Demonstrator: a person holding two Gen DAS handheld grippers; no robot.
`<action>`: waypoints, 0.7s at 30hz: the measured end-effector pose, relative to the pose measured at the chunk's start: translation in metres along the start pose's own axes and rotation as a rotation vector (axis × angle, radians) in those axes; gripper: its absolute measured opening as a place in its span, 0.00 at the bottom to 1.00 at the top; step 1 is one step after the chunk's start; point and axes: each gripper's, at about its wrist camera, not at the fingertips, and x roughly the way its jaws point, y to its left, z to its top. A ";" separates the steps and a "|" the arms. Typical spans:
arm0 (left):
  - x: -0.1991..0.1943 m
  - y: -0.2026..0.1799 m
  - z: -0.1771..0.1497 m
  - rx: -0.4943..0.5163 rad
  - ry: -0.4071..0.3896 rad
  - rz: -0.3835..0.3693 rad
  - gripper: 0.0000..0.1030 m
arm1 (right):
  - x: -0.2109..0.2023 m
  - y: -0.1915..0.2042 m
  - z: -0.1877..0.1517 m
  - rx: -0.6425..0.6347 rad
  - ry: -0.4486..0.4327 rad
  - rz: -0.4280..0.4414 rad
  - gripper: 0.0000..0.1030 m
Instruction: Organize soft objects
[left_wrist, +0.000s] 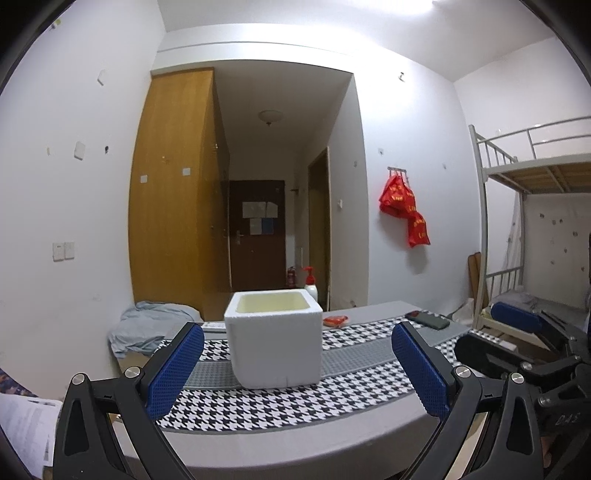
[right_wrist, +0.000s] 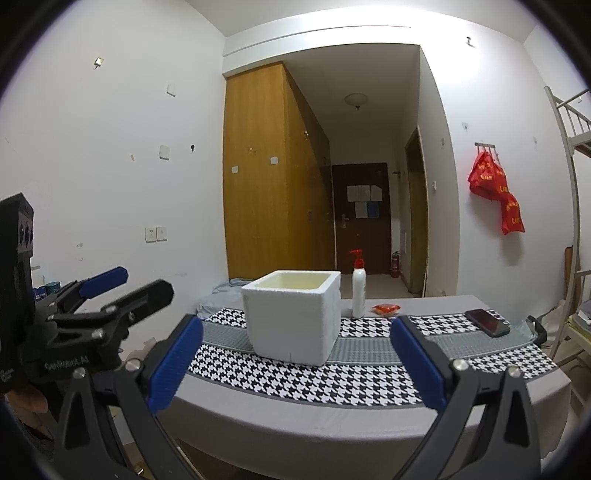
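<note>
Hovering short of the near edge of the tabletop (right_wrist: 332, 421), both tools hang with their blue pads spread wide and nothing between them: the left tool (left_wrist: 297, 369) frames the white foam box (left_wrist: 275, 338) from the near side, and the right tool (right_wrist: 297, 365) sits just to its right, facing the same box. The box stands upright and open-topped on the houndstooth runner (right_wrist: 332, 384), and its inside looks empty from here. The only small soft-looking thing on the tabletop is an orange-red packet (right_wrist: 386, 309) at the far side, just right of the white pump bottle (right_wrist: 358, 291); a dark phone (right_wrist: 487, 322) lies further right on the runner.

The risks, as I judge them, come from crowding. Reaching for the packet takes a tool past the tall bottle, which a stray finger could tip. The light foam box may slide or topple if bumped on the way. A flat, limp packet could also slip from a shallow pinch, and the two tools, held close together, could knock each other.
</note>
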 end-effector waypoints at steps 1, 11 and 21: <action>0.000 0.000 -0.002 0.004 0.002 0.002 0.99 | -0.001 0.001 -0.001 0.001 0.001 -0.001 1.00; -0.009 0.005 -0.027 -0.047 -0.029 0.068 0.99 | -0.009 0.000 -0.018 0.007 0.003 -0.034 1.00; -0.017 0.015 -0.044 -0.064 0.002 0.093 0.99 | -0.006 0.002 -0.029 0.034 0.036 -0.017 0.99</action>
